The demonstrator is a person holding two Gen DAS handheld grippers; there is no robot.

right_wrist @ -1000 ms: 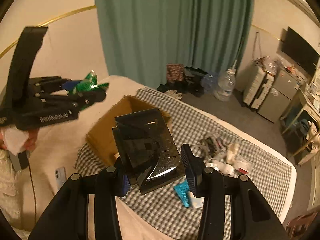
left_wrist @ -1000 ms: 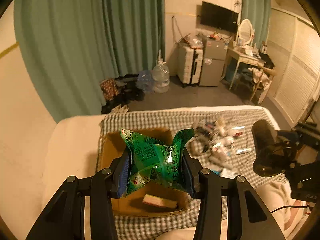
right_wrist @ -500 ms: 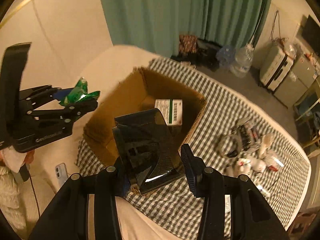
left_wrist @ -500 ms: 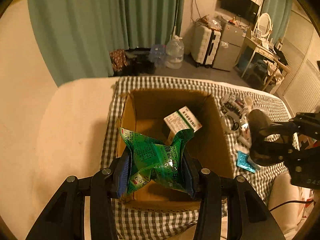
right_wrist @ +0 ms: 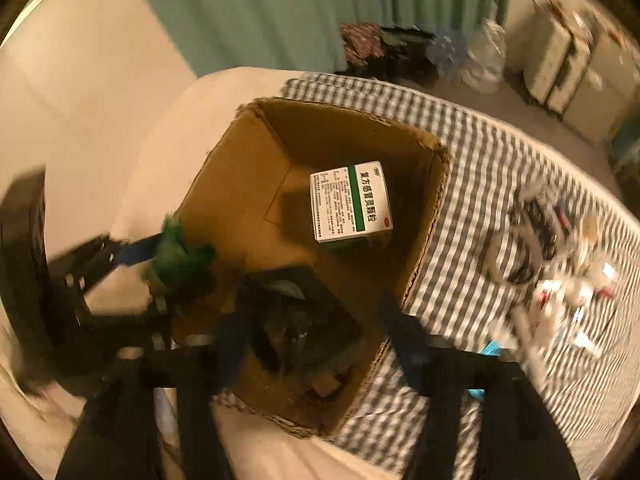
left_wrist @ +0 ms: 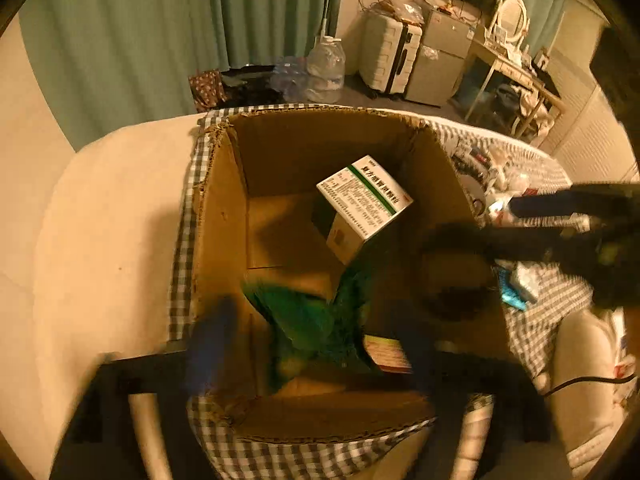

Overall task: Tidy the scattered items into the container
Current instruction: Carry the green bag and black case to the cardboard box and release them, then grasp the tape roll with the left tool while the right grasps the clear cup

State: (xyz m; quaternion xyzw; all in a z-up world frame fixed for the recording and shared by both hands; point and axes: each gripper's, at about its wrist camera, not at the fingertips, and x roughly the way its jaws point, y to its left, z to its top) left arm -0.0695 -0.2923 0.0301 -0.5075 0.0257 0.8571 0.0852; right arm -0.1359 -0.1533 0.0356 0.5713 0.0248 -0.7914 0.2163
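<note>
Both my tongs, left gripper [left_wrist: 308, 344] and right gripper [right_wrist: 316, 336], have just sprung wide, releasing green packet [left_wrist: 308, 320] and black pouch [right_wrist: 304, 320] straight down into cardboard box [left_wrist: 224, 216]; remaining clutter [right_wrist: 560, 264] lies nearer my right.

Both grippers (now over the box [left_wrist: 224, 216]) have just opened, freeing the green packet [left_wrist: 308, 320].

A bed [right_wrist: 168, 152] with a pale cover carries a checked cloth [right_wrist: 476, 160]. An open cardboard box [right_wrist: 224, 200] stands on the cloth near its left edge. Scattered small items [right_wrist: 560, 264] lie toward the right edge
</note>
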